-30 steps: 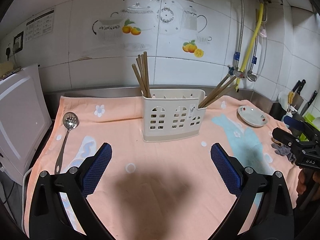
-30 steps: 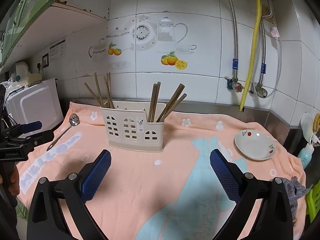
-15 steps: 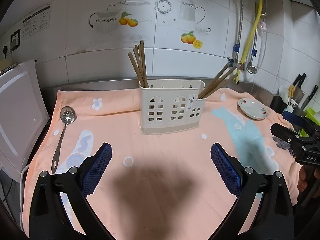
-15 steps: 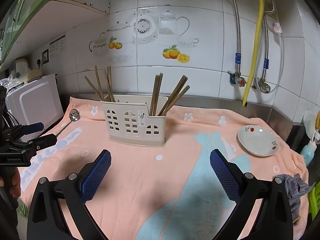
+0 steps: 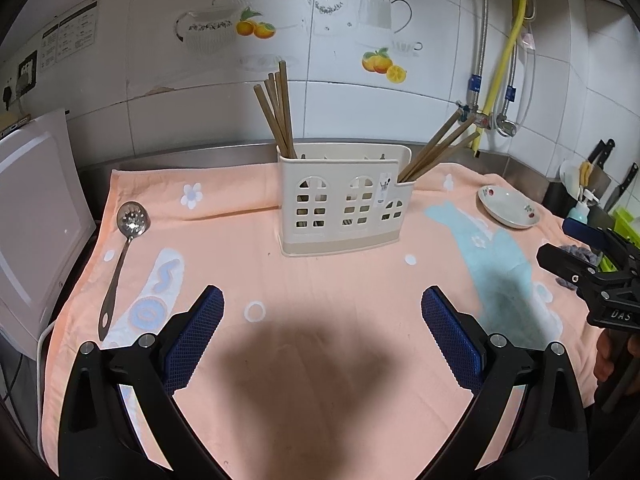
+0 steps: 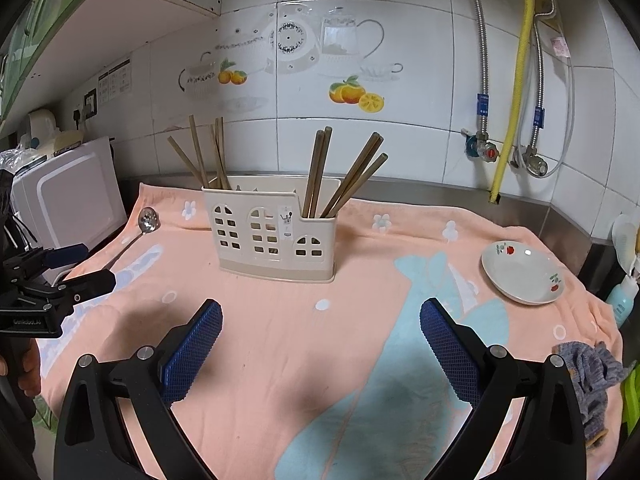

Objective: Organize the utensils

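A cream utensil holder (image 5: 344, 204) (image 6: 276, 236) stands on the peach towel (image 5: 320, 288), with wooden chopsticks in its left end (image 5: 278, 110) and its right end (image 5: 438, 148). A slotted metal spoon (image 5: 122, 252) (image 6: 146, 222) lies flat on the towel's left side. My left gripper (image 5: 322, 334) hovers open above the near towel, nothing between its blue pads. My right gripper (image 6: 320, 338) is open too, empty, in front of the holder. Each gripper shows at the edge of the other's view: the right one (image 5: 592, 268), the left one (image 6: 52, 280).
A white dish with red flowers (image 6: 522, 276) sits on the towel's right. A grey cloth (image 6: 592, 376) lies at the near right corner. A white appliance (image 5: 36, 224) stands left of the towel. Knives and a bottle (image 5: 580, 208) are at the far right; pipes run down the tiled wall.
Both grippers have drawn slightly back and up from the holder, so it sits a little lower in each view. Both stay open and empty.
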Demonstrator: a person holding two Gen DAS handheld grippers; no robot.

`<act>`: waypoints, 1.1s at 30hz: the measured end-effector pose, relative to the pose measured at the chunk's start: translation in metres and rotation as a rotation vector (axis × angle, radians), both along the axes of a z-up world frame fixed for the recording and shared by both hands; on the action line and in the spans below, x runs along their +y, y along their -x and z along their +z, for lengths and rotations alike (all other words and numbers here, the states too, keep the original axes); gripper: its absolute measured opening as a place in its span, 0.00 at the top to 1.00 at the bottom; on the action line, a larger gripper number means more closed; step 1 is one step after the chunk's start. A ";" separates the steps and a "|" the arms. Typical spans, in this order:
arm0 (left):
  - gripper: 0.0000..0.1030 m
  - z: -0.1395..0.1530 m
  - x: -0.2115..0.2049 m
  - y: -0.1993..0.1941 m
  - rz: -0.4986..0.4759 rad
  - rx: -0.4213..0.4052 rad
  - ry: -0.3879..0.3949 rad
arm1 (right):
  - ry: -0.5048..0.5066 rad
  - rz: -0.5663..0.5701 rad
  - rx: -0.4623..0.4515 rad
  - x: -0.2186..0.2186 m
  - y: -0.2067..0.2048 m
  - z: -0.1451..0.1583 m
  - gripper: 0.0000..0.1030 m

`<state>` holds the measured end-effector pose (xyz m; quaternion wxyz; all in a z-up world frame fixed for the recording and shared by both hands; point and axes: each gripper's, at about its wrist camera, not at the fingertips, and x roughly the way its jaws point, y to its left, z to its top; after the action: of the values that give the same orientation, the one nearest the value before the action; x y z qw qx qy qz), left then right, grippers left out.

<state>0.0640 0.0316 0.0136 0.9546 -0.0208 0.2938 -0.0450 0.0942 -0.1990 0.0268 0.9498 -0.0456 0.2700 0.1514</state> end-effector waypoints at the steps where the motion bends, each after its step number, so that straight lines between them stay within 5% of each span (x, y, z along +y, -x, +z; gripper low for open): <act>1: 0.05 0.000 0.000 0.000 0.001 0.001 0.001 | 0.001 0.000 0.001 0.000 0.000 0.000 0.07; 33: 0.05 -0.008 -0.010 -0.003 -0.014 0.023 0.008 | 0.006 0.017 0.022 0.006 0.000 -0.007 0.07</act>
<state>0.0668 0.0215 0.0060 0.9508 -0.0230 0.3046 -0.0524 0.0942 -0.1929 0.0198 0.9453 -0.0489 0.2804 0.1591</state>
